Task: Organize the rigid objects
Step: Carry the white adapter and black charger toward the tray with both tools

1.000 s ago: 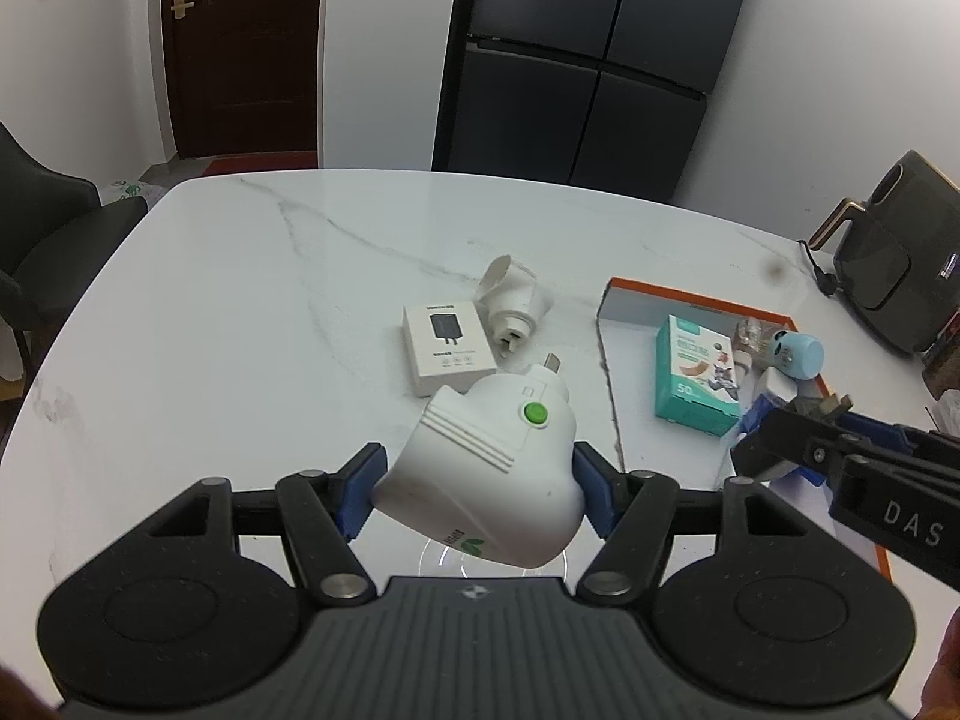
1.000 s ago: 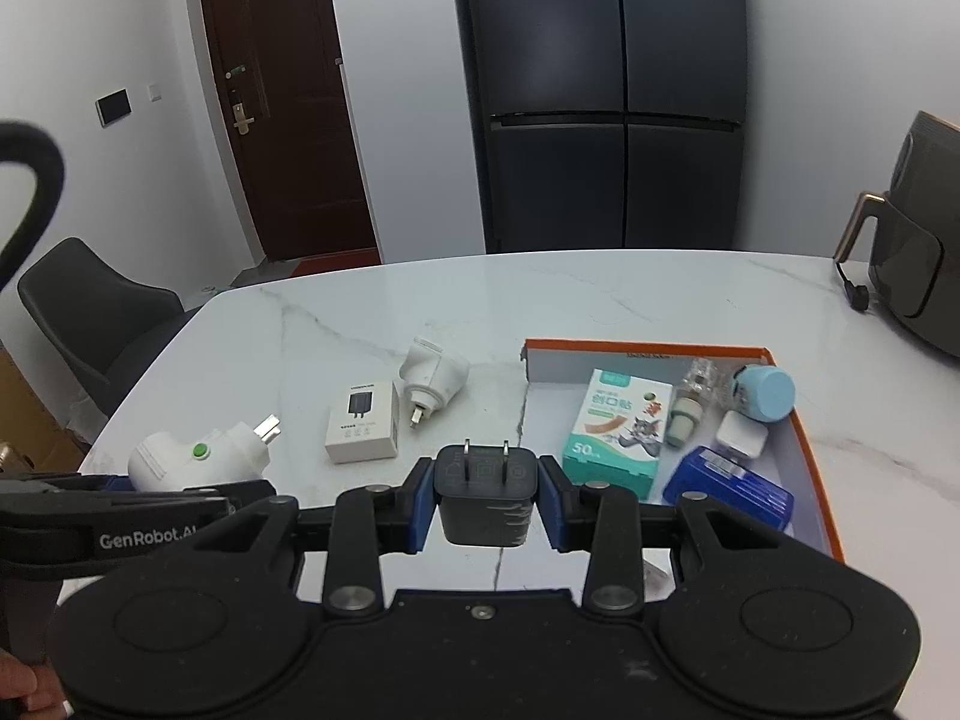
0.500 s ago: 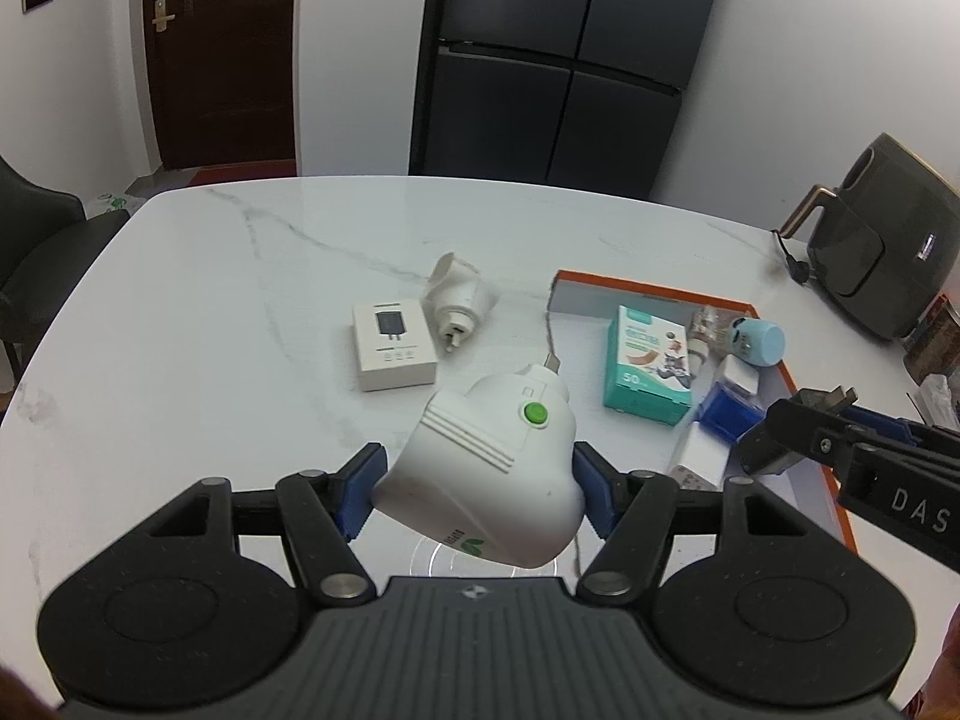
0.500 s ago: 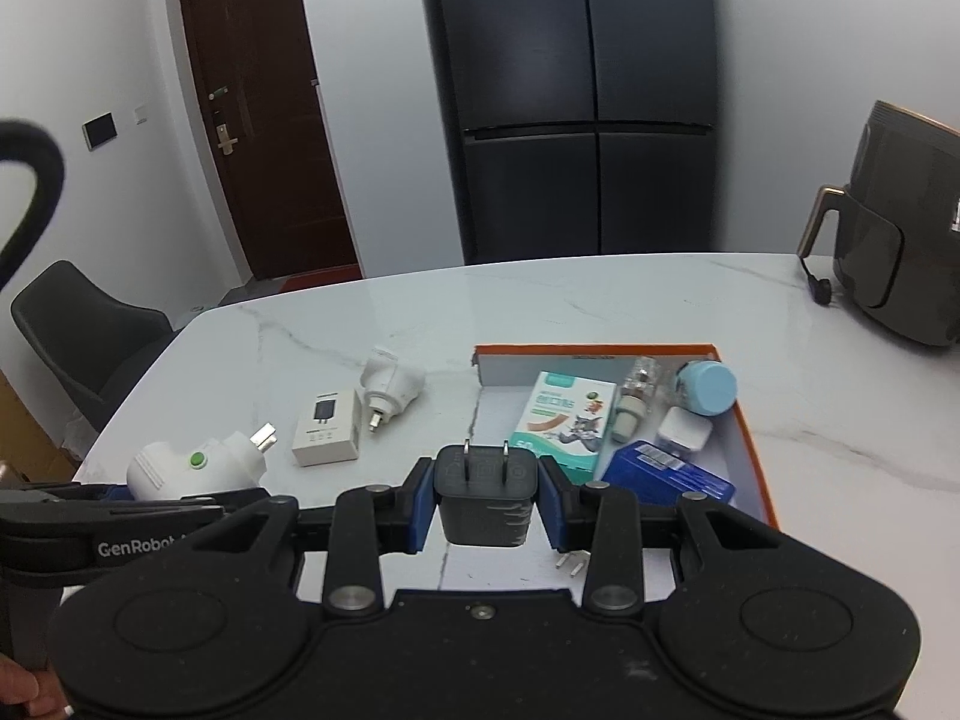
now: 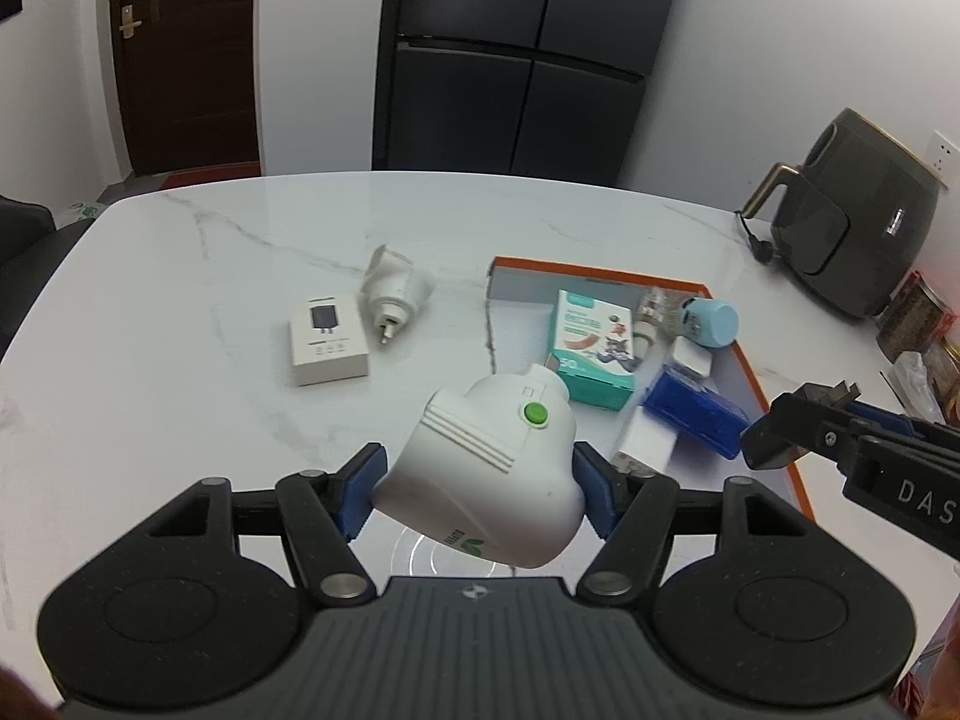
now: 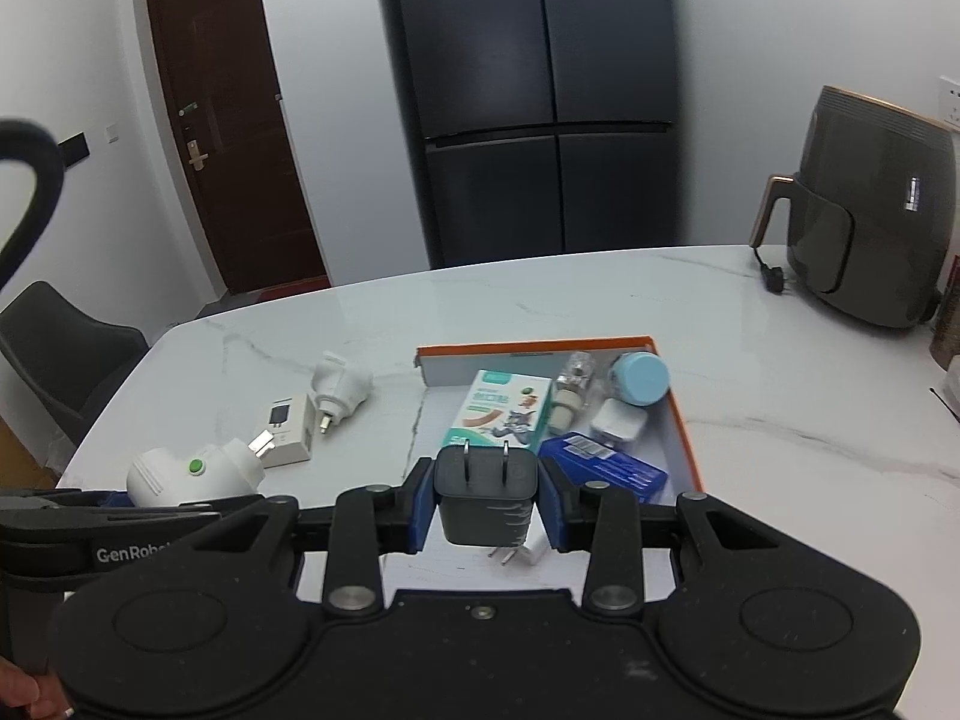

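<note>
My left gripper [image 5: 477, 495] clamps a white plug-in device with a green button [image 5: 489, 474], held above the marble table [image 5: 180, 300] just left of the orange-rimmed tray [image 5: 750, 372]. My right gripper [image 6: 485, 501] is closed tight on a black charger [image 6: 485, 495], prongs up, over the tray's near end. A white box [image 5: 329, 339] and a white adapter [image 5: 393, 294] lie on the table.
</note>
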`<state>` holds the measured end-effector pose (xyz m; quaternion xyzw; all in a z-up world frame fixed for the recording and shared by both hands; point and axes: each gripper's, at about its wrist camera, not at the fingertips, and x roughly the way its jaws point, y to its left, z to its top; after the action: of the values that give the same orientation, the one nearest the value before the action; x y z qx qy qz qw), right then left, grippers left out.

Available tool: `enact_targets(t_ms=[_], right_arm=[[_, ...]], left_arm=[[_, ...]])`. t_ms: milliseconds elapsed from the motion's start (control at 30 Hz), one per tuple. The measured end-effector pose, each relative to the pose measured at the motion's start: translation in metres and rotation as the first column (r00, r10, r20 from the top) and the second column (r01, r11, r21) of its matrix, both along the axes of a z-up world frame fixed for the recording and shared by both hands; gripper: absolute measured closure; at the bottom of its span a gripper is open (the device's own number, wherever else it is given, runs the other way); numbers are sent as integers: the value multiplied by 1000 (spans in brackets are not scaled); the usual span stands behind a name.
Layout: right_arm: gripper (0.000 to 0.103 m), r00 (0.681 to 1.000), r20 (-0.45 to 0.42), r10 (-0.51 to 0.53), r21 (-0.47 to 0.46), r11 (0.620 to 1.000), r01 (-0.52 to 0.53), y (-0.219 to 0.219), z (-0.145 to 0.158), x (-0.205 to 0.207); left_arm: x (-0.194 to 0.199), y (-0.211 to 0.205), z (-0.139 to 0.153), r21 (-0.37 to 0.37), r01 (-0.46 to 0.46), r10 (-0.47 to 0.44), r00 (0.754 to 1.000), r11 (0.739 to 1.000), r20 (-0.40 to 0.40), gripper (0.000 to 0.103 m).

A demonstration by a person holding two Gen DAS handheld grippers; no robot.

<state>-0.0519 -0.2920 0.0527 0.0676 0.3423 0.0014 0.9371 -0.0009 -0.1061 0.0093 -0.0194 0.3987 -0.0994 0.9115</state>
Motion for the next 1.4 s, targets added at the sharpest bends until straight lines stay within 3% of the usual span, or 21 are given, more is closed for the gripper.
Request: enact_targets(t_ms=[833,1400], right_arm=[[59,994,4,-105,1,994,105,-56,3,-24],[59,992,-8,-128,5,992,128,-69,-2,-30]], left_arm=[[-5,-57,-3,8,108,-108,994,994,-5,35],[-7,-74,-12,13,146,-145,989,989,-24,35]])
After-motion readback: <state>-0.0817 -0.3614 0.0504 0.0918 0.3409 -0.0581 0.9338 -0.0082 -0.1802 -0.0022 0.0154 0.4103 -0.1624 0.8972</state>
